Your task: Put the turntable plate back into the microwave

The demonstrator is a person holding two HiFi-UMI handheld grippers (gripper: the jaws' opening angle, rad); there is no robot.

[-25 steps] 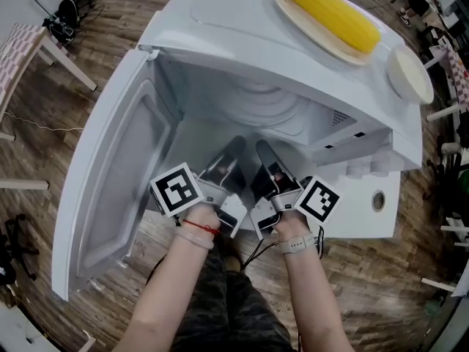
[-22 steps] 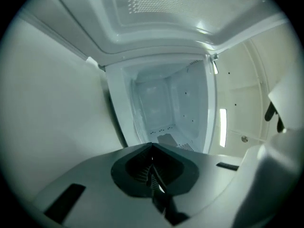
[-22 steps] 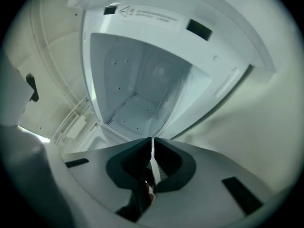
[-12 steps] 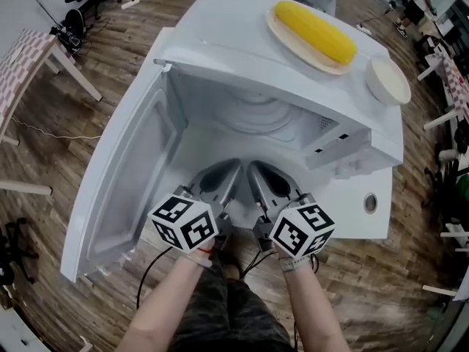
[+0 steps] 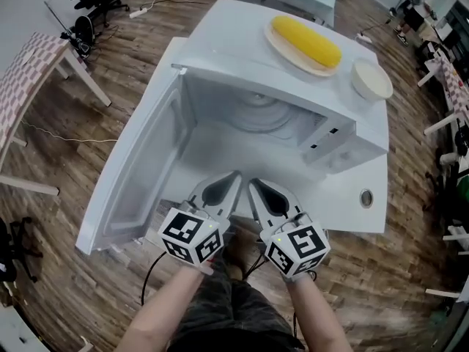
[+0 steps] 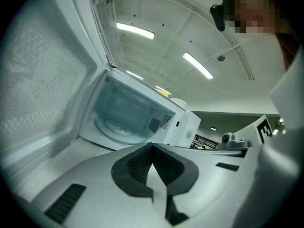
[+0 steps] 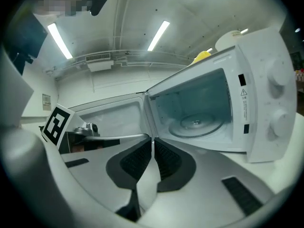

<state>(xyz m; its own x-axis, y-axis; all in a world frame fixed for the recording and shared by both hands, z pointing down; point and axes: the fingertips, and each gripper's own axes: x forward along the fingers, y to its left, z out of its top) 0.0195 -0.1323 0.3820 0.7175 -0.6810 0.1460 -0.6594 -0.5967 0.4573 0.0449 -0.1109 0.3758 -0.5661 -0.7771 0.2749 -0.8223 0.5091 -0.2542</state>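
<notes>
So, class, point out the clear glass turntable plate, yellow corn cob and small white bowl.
Turntable plate (image 7: pixel 196 124), right gripper view, centre.
Corn cob (image 5: pixel 306 41), head view, middle.
Bowl (image 5: pixel 371 79), head view, inside.

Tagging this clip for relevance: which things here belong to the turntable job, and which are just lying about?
Job: microwave, open door, turntable plate inside the cavity, left gripper and right gripper, both shut and empty.
Lying about: corn on a flat plate and a white bowl, all atop the microwave.

The microwave (image 5: pixel 242 42) stands open-mouthed, its door (image 5: pixel 139 174) swung left; the turntable plate (image 5: pixel 260 112) seemingly covers the cavity floor.
</notes>
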